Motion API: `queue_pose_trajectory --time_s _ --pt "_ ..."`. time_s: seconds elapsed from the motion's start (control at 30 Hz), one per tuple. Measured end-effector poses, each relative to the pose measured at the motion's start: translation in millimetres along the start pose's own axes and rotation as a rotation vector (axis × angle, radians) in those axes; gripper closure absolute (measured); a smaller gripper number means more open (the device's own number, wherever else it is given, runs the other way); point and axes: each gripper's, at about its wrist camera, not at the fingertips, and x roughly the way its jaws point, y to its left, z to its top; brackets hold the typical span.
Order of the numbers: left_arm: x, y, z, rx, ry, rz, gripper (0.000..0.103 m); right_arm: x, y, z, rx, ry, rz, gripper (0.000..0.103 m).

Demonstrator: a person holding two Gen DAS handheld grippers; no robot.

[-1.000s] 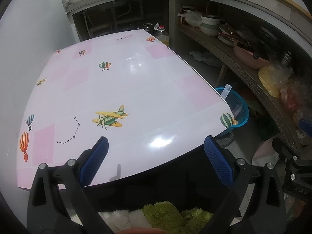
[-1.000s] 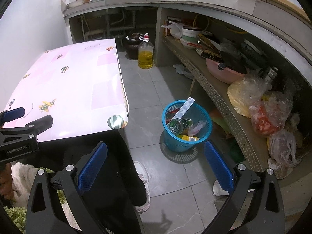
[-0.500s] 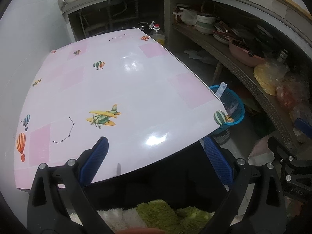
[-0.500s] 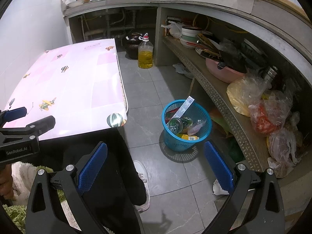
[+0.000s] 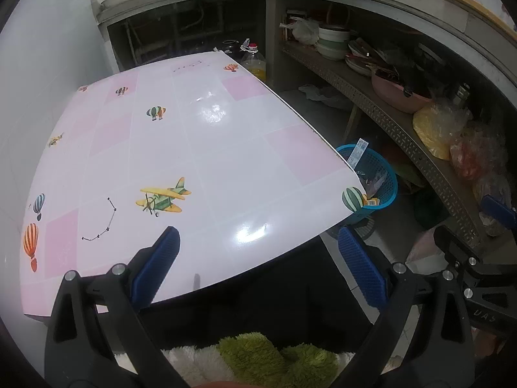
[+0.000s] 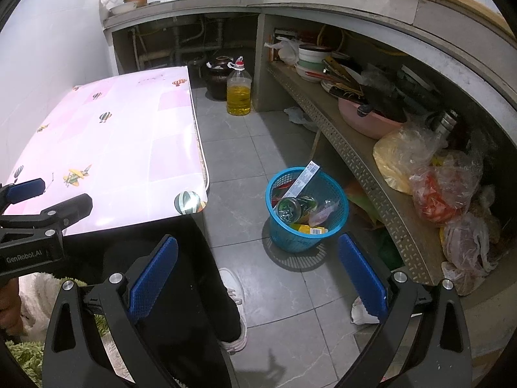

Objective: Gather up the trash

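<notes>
The blue trash basket [image 6: 307,210] sits on the floor at about one o'clock from the right gripper [image 6: 257,274], already holding wrappers. Both it and the left gripper [image 5: 258,265], over the table [image 5: 210,148], gape apart, empty. I'd scan the floor for strays next.

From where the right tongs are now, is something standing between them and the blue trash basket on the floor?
Nothing visible does. The right tongs are open and empty, and only bare floor tiles lie before the blue basket.
</notes>
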Motion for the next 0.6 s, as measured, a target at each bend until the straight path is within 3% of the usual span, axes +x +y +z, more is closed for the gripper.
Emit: queue_pose_trajectory --time_s 0.6 --pt "2.5 2.3 0.8 -0.008 0.0 -0.006 0.009 -0.7 -2.2 2.1 -0.003 0.0 -0.002 0.007"
